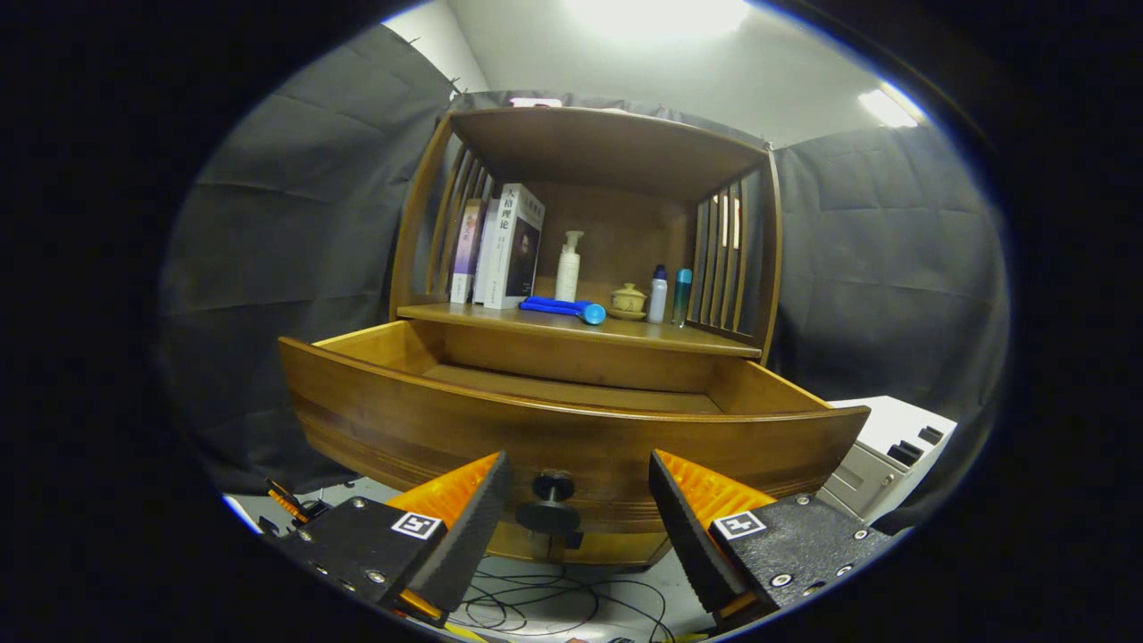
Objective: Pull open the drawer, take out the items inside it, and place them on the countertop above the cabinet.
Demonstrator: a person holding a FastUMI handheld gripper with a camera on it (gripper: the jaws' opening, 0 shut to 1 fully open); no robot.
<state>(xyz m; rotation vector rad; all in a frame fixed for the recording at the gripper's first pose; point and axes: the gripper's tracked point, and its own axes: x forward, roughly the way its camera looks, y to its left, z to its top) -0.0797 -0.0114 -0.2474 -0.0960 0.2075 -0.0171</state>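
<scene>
One wide brown wooden drawer (571, 420) stands pulled out from the cabinet, so the opening step looks finished. Its small dark round knob (552, 487) sits between the tongs (579, 500), whose fingers are spread apart and touch nothing. From this low angle I cannot tell what lies inside the drawer. Next, I judge, the tongs must rise over the front panel and reach down in. Above waits the wooden bench (536, 320), already carrying a blue-handled tool (563, 308) near the front edge.

Legible text: white book (511, 246) on cabinet shelf, spine with Chinese title "人格理论" | purple book (466, 250) beside it: characters too small to read | gripper (580, 518) finger blocks: square black-and-white fiducial markers, no lettering; fingers held apart.
</scene>
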